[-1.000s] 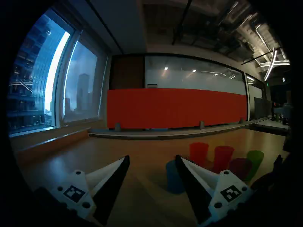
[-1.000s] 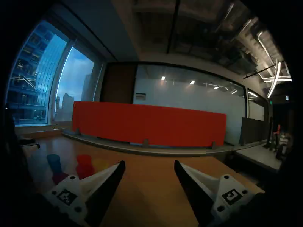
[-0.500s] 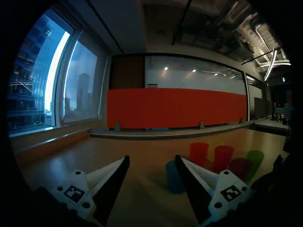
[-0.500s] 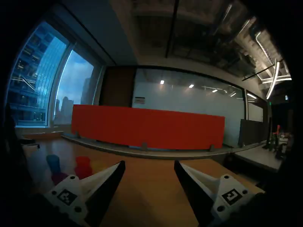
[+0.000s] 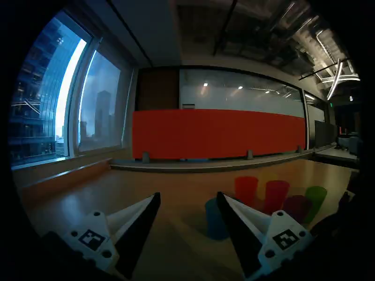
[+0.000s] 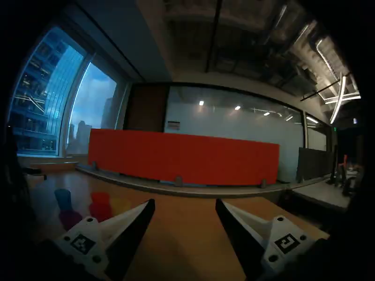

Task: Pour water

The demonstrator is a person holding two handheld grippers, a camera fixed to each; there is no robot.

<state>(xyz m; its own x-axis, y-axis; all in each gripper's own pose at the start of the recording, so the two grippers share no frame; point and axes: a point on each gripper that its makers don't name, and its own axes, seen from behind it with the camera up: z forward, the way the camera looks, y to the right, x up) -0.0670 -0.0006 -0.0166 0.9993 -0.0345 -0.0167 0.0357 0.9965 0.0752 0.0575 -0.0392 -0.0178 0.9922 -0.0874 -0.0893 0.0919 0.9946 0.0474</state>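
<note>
Several coloured cups stand on a wooden table (image 5: 178, 196). In the left gripper view a blue cup (image 5: 213, 218) sits just behind my right finger, with an orange-red cup (image 5: 246, 188), a red cup (image 5: 275, 194), a dark magenta cup (image 5: 296, 207) and a green cup (image 5: 315, 196) further right. My left gripper (image 5: 187, 199) is open and holds nothing. In the right gripper view the blue cup (image 6: 62, 198), red cup (image 6: 100, 202), magenta cup (image 6: 70, 218) and a yellow cup (image 6: 120, 204) lie at the far left. My right gripper (image 6: 184, 203) is open over bare wood.
A long orange-red partition (image 5: 218, 132) lines the table's far edge. Tall windows (image 5: 65, 110) run along the left. Another desk (image 6: 323, 192) with dark objects stands at the right.
The right gripper view has tilted slightly, so the cups at its left sit a little higher. The left gripper has held still.
</note>
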